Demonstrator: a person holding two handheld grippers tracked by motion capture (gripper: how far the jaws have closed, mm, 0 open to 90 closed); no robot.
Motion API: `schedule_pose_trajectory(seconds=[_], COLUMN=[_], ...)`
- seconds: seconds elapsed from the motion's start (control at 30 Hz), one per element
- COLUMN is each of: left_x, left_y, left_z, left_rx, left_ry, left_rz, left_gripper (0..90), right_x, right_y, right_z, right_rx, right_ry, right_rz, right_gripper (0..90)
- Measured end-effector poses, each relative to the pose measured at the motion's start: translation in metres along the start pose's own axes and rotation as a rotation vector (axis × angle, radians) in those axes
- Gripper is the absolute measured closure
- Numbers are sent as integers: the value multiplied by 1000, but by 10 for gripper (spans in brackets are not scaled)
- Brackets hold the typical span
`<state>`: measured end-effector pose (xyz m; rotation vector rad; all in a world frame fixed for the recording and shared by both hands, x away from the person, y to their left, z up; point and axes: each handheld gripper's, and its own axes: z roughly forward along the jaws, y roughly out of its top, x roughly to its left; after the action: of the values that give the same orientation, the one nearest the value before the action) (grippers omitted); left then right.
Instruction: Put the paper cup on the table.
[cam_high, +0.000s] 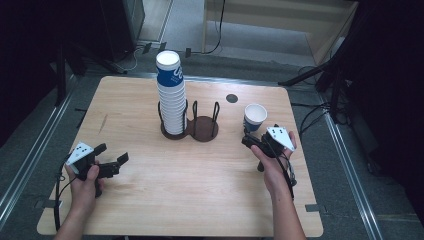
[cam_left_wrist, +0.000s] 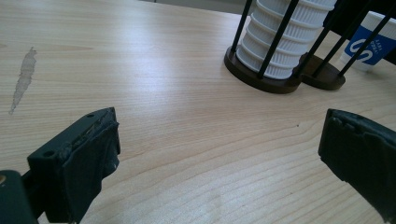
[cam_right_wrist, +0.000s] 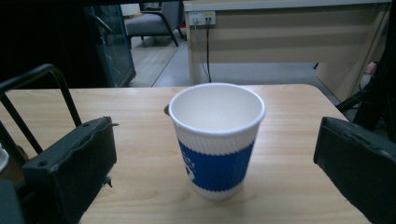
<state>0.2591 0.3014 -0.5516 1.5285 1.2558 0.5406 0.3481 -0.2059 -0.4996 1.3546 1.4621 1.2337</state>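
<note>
Nearest, right gripper (cam_right_wrist: 215, 163): jaws wide apart, one at each side of the frame, nothing between the pads. Straight ahead and centred between them, single paper cup (cam_right_wrist: 217, 140), upright on the table (cam_right_wrist: 289, 186), mouth up, empty inside, blue band low on the wall. Long axis vertical, so across the jaws' closing line; a level push forward should bring the pads to either side of the band. Not yet touching, cup just beyond the fingertips.

From the high view, same cup (cam_high: 255, 117) standing just past the right gripper (cam_high: 254, 141), toward the table's far right quarter. Left gripper (cam_high: 112, 160) well apart from it, low at the near left, so right hand plainly the nearer one.

Along the left gripper (cam_left_wrist: 219, 154): jaws likewise spread, bare wood between them. Farther off, dark two-ring cup holder (cam_left_wrist: 280, 79) with the ribbed stack of cups (cam_left_wrist: 280, 42) in the closer ring, second ring empty, lone cup (cam_left_wrist: 369, 44) behind the wires.

Seen from above and not from either gripper camera: full height of the stack (cam_high: 171, 95), rising clear over the holder (cam_high: 202, 127), and the free ring lying between stack and lone cup. Seen from the right gripper camera alone: inside of the cup, clean and empty.
</note>
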Motion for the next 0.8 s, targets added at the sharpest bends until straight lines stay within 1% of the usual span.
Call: schedule_pose_trajectory(seconds=[0.07,0.13,0.17,0.2,0.3,0.33,0.47,0.7,0.8], left_x=[0,0,0,0,0,0,0,0,0], left_y=[0,0,0,0,0,0,0,0,0], left_z=[0,0,0,0,0,0,0,0,0], left_rx=[1,2,2,0,0,1,1,2,2], left_ry=[1,1,1,1,0,2,2,3,3], left_rz=[0,0,0,-1,-2,-1,0,7,7], left_gripper=[0,0,0,0,0,0,0,0,0], right_x=[-3,-7,-7,-10,-12,-14,-15,-21,-26], right_y=[-4,-6,-6,-9,-12,-15,-23,-34,-40], right_z=[-4,-9,-9,-14,-19,-23,-31,-41,-48], right_rx=[3,6,6,0,-2,-1,3,10,14], right_ry=[-8,-18,-18,-18,-21,-20,-28,-37,-41], right_rz=[4,24,24,21,17,13,-17,-17,-16], right_gripper=[0,0,0,0,0,0,0,0,0])
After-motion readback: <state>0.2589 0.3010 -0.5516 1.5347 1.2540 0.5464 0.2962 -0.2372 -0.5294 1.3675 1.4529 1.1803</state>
